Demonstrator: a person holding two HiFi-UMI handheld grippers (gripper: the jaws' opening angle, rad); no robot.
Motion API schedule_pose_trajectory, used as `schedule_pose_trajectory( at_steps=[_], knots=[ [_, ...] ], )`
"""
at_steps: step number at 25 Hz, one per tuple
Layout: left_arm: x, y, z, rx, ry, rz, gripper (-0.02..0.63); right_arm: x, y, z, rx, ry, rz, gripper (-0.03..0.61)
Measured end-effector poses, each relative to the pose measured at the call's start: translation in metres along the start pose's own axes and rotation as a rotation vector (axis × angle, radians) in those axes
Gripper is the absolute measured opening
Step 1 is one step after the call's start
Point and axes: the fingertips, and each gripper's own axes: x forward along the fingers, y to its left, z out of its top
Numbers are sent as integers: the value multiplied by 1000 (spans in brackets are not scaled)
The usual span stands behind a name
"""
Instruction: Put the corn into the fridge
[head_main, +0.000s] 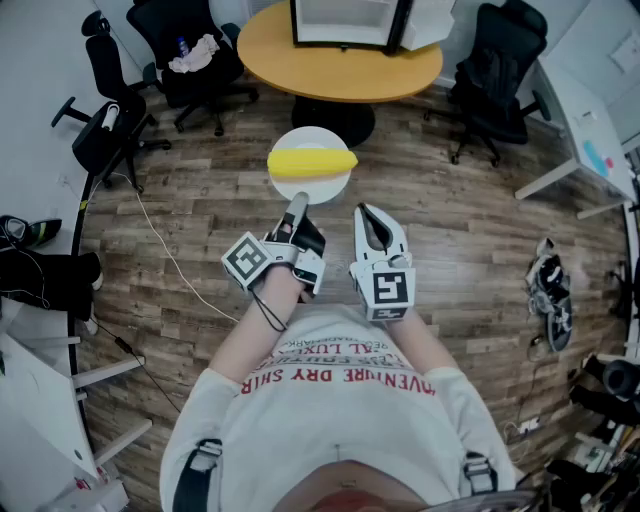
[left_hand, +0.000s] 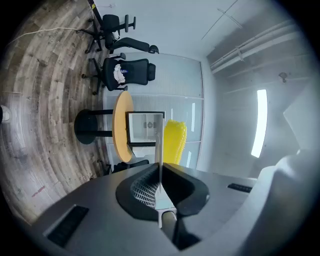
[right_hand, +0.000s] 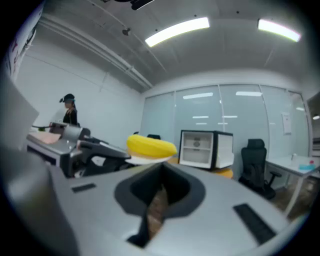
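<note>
A yellow corn cob (head_main: 312, 161) lies on a white plate (head_main: 322, 189), held in the air above the wooden floor. My left gripper (head_main: 297, 208) is shut on the plate's near rim. In the left gripper view the plate (left_hand: 159, 150) shows edge-on between the jaws, with the corn (left_hand: 174, 142) on its right. My right gripper (head_main: 366, 212) hangs beside it, shut with nothing in it. The right gripper view shows the corn (right_hand: 151, 146) ahead to the left. The small fridge (head_main: 345, 22) stands on the round table (head_main: 300, 65) with its door open.
Black office chairs (head_main: 200, 60) (head_main: 495, 75) stand around the table. A white cable (head_main: 165, 250) runs over the floor at left, and shoes (head_main: 548, 290) lie at right. White desks line both sides. A person (right_hand: 69, 112) stands far off in the right gripper view.
</note>
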Motion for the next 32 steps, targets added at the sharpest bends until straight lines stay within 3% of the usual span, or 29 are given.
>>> schedule_pose_trajectory(
  at_steps=[23, 32],
  knots=[
    [3, 5, 3, 21, -4, -11, 38, 2, -11, -12, 68, -15, -20, 29],
    [53, 15, 28, 1, 27, 14, 38, 55, -32, -7, 84, -4, -52, 29]
  ],
)
